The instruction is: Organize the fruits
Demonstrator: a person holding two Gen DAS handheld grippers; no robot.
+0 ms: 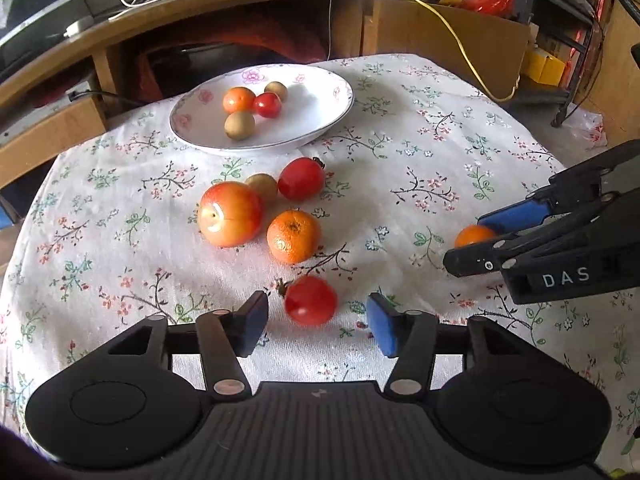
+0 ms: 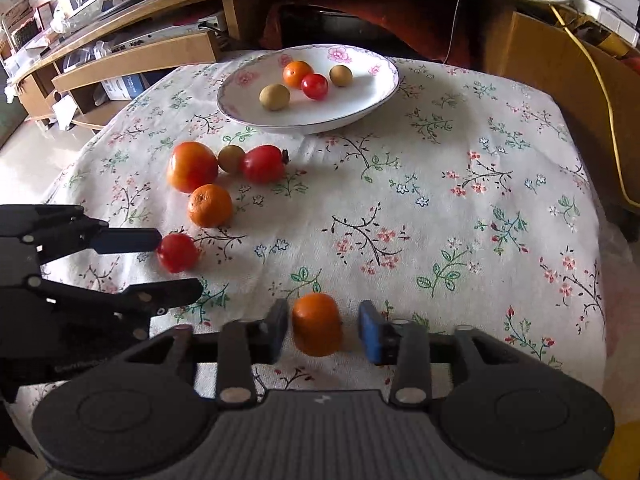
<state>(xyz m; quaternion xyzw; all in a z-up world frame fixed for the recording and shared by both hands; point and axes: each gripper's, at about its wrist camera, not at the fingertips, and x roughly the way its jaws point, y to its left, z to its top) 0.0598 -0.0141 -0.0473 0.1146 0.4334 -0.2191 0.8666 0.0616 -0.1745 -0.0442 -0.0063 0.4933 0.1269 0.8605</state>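
The bench [image 1: 440,152] is draped in a soft, nubbly white cloth printed with small twigs and flowers, its edges rounding off on every side. Far ahead of both claws sits the plate [image 1: 316,116], a wide, shallow, glossy white dish with pink blossoms around the rim; it holds four small round fruits: an orange one, a shiny red one and two dull olive-brown ones. Between the plate and the left claw [image 1: 318,322] lies a loose cluster: a big apple [image 1: 230,214], smooth and waxy, blushed red over yellow; a mandarin [image 1: 294,236] with pebbled skin just beside it; a glossy red fruit [image 1: 301,179] with a dark stem stub; and a small matte brown fruit [image 1: 262,186] tucked behind the apple. The left claw, black linkage with flat blue pads, stands open, and a slick red tomato [image 1: 311,300] rests on the cloth between its fingers, clear of both pads. The right claw [image 2: 323,330], same build, is also open around a small orange [image 2: 317,329], dimpled and somewhat blurred; the left pad is just beside it, and a gap shows at the right pad. From the right wrist view, the left claw reaches in from the left with the tomato at its fingertips.
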